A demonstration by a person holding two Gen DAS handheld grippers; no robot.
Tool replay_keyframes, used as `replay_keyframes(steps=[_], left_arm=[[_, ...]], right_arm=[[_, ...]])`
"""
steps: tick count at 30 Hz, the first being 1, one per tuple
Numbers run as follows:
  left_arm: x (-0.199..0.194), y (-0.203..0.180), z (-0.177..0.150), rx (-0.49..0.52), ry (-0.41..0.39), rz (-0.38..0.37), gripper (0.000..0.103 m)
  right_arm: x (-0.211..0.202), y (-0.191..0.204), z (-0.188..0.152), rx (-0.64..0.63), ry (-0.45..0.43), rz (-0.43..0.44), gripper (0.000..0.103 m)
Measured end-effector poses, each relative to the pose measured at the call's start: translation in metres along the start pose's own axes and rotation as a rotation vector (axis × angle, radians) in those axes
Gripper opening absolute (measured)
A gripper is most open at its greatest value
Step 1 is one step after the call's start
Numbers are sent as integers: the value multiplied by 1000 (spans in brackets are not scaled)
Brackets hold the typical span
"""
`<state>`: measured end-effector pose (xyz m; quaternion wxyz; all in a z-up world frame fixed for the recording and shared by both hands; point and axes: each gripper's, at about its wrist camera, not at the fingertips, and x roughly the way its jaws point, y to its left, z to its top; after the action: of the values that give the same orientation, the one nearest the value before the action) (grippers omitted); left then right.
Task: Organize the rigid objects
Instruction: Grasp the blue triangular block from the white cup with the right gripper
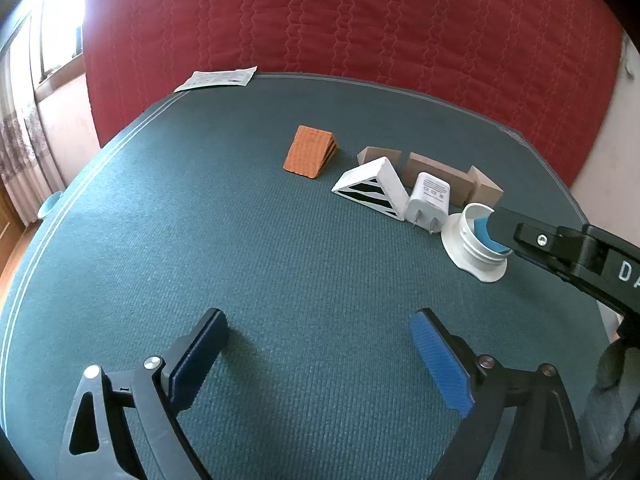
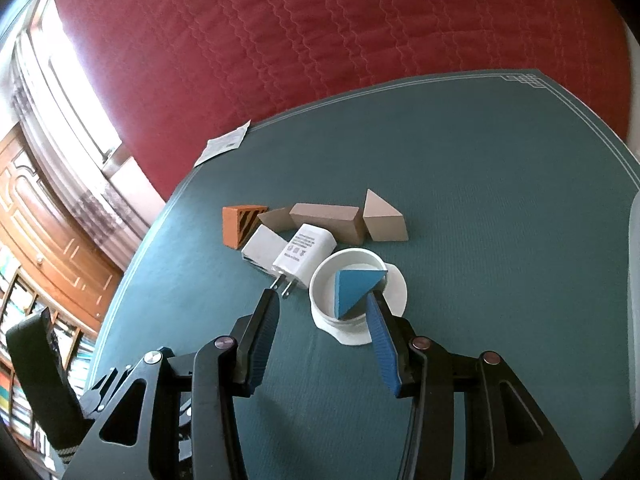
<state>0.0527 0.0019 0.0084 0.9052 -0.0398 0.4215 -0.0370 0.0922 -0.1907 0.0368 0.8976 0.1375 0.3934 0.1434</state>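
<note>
Hovering my right gripper (image 2: 322, 300) by the white cup (image 2: 352, 322), jaws apart, gripping nothing; the blue wedge (image 2: 356, 286) lies inside it. My left gripper (image 1: 320, 344) waits released. Next: reach left for the charger (image 2: 304, 254).

My left gripper (image 1: 320, 348): black plastic frame w/ triangular cut-outs, silver round screws at the pivots, two fingers w/ ribbed blue pads (image 1: 442, 364). Right gripper (image 2: 322, 312): same build, black linkage arms, silver screws, blue ribbed pads. White letters "DA" on its black body in left cam. Grey glove (image 1: 612, 392) at edge.
</note>
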Motion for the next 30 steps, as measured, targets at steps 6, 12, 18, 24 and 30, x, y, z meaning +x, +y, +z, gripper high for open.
replay_keyframes(steps=[6, 12, 18, 24, 30], left_arm=[[0, -1, 0, -2, 0, 1, 97], [0, -1, 0, -3, 1, 1, 97], [0, -2, 0, -4, 1, 2, 98], [0, -2, 0, -5, 2, 2, 99], [0, -3, 0, -7, 2, 2, 99]], right_arm=[[3, 2, 2, -5, -4, -5, 47], [9, 4, 5, -3, -11, -39, 46], [15, 6, 8, 9, -15, -72, 45], [20, 7, 11, 13, -17, -92, 45], [25, 12, 11, -23, -27, -138, 41]])
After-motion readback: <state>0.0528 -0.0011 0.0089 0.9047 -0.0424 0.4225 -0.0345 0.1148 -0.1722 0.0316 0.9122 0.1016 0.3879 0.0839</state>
